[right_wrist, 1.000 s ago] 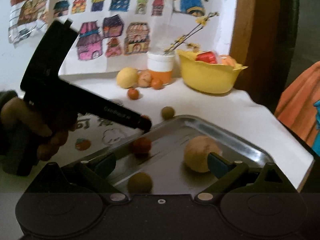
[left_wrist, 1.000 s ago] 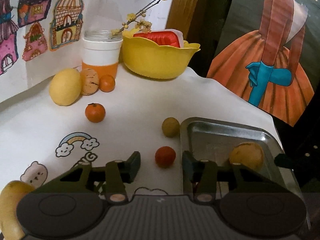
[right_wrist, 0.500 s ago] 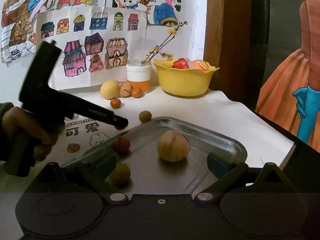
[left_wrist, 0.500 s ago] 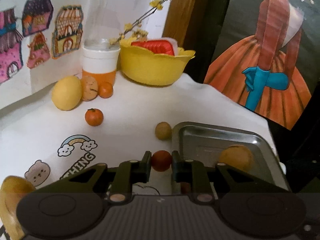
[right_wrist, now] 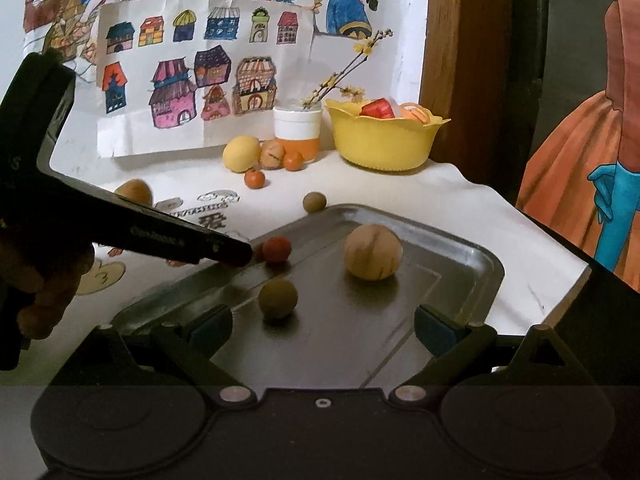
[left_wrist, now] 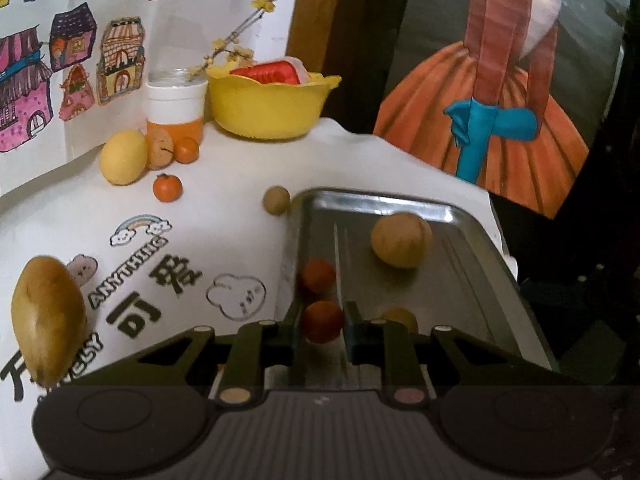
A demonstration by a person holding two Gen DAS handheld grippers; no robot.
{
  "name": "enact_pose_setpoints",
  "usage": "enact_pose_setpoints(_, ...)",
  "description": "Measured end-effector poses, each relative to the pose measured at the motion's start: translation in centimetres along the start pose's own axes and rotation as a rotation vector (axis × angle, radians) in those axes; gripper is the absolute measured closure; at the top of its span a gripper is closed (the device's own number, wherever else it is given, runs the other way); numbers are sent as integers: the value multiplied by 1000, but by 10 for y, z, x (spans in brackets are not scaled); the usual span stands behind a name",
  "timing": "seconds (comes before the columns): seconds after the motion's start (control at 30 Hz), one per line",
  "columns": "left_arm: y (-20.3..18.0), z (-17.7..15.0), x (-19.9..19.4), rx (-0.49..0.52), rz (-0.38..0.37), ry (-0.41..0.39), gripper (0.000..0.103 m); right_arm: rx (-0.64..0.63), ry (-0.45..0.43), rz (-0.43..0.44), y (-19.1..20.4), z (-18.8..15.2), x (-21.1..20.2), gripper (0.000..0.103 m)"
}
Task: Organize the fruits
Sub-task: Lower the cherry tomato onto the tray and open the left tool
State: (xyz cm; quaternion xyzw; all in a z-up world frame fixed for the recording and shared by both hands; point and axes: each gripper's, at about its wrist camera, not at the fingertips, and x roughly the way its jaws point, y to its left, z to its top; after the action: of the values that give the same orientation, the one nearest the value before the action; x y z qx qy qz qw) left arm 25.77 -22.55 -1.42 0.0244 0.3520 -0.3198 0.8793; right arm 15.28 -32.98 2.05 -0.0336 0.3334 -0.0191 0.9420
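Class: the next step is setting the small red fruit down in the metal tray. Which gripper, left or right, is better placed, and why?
Left. The left gripper is shut on the red fruit over the tray's near edge. The right gripper is open and holds nothing, hovering over the tray.

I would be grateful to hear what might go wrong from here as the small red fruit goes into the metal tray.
1. The left tongs hold the round red fruit over the tray's near edge; let go early, it may roll back onto the cloth.
2. A brown fruit sits loose on the tray close by; the red one could knock it rolling.
3. The right tongs hang open over the same tray and could bump the left ones.
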Motion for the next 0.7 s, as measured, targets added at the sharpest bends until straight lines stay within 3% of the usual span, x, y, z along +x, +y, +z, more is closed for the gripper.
enact_pose_setpoints(0.2,-6,-9,-5,15,9,15,79,-6,19,-25,7,-6,-14,5)
enact_pose_setpoints(0.4,-9,-21,-23,24,-4,7,60,7,17,-45,17,-12,-35,4)
enact_pose_setpoints(0.47,-10,-27,-34,25,3,-13,42,10,16,-49,23,-15,-42,3)
enact_pose_setpoints(0.7,-6,-50,-82,-14,0,-67,29,27,30,-33,47,-27,-66,1)
